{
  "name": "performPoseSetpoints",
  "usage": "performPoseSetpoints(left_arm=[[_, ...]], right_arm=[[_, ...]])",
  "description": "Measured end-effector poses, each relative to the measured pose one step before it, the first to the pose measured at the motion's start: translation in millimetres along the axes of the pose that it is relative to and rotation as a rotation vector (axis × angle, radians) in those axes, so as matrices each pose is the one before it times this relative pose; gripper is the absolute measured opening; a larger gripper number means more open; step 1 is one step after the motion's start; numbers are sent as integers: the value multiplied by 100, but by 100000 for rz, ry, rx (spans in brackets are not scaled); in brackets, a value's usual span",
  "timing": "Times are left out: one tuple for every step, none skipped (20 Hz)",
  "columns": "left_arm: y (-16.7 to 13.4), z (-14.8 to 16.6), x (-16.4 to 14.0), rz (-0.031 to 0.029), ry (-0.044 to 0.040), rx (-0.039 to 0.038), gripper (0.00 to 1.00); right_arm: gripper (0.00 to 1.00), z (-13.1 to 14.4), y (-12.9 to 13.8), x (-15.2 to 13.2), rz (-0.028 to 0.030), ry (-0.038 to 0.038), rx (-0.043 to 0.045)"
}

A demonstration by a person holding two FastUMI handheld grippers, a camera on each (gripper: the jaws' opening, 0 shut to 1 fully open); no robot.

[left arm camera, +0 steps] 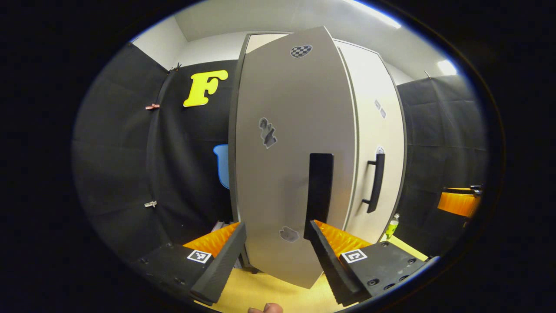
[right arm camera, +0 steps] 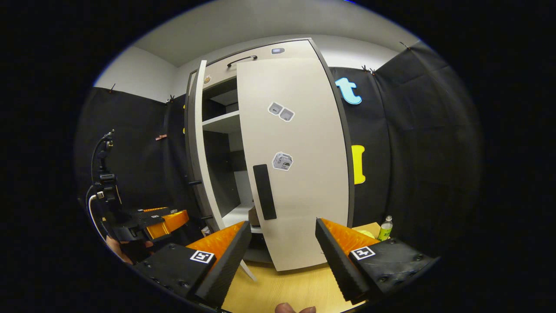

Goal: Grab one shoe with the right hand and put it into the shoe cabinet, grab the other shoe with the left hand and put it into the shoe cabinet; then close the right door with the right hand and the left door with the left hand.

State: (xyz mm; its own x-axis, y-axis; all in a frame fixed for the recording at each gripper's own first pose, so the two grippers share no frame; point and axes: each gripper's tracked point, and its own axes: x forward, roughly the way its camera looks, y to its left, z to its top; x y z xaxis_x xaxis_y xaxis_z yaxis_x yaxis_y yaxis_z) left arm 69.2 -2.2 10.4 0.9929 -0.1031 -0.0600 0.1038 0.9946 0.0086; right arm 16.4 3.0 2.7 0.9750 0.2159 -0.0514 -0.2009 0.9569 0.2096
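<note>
Doors: left door (left arm camera: 286, 165) ajar, right door (right arm camera: 299, 165) closed, handles vertical | both hand-held grippers (left arm camera: 278, 256) (right arm camera: 282, 261) apart, empty

No word, brand or number reads anywhere here. The stickers on the left door (left arm camera: 286, 165) are too small and blurred to make out, a checkered patch (left arm camera: 301, 51) near its top carries no writing, and the stickers on the right door (right arm camera: 299, 161) come out just as unclear. Each gripper body bears square black-and-white code markers (left arm camera: 199, 256), patterns and not text. The bottle (right arm camera: 384, 229) has a label too tiny to read.
</note>
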Motion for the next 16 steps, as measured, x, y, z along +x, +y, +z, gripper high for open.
performPoseSetpoints(left_arm=[[-425, -86, -315, -675, 65, 99, 93], [-417, -12, -363, -651, 22, 157, 93], [-327, -74, -326, -488, 33, -97, 93], [-303, -40, -344, -673, 152, -386, 93], [-148, 34, -344, -388, -153, -553, 93], [-181, 175, -383, -401, -327, -368, 93], [-43, 178, -474, -43, -526, -25, 93], [-12, 236, -434, 63, -530, 264, 93], [-33, 100, -449, 41, -436, 239, 93], [-82, 225, -410, -134, -422, 145, 93], [-74, 58, -341, -299, -343, 77, 93], [102, 144, -470, -3, -120, -95, 93], [81, -3, -315, 30, -142, -97, 93], [21, 9, -324, 53, -127, -365, 93], [-96, -101, -291, -289, -134, -484, 93], [-191, -73, -328, -285, 47, -483, 93]], right_arm=[[98, -18, 83, -148, -33, -34, 350], [98, 37, 29, -109, 34, -114, 239], [98, 4, 2, -118, -194, 28, -30], [98, -132, -35, -41, -199, -39, -162], [98, -95, -54, -14, -382, -80, -247], [98, 33, -40, -136, -473, -205, -178], [98, 66, 3, -116, -531, -338, -189], [98, 2, 84, -95, -319, -401, -174], [98, 34, 157, -134, -257, -265, -299], [98, -34, 53, -209, -232, -154, -533], [98, -38, 192, -65, -470, -230, -819], [98, -20, 46, -49, -707, -255, -944], [98, 65, 59, -4, -723, -261, -1066], [98, 53, 85, -42, -402, -283, -947], [98, -19, 126, -44, -405, -291, -1030], [98, -68, 69, -92, -524, -267, -1203]])
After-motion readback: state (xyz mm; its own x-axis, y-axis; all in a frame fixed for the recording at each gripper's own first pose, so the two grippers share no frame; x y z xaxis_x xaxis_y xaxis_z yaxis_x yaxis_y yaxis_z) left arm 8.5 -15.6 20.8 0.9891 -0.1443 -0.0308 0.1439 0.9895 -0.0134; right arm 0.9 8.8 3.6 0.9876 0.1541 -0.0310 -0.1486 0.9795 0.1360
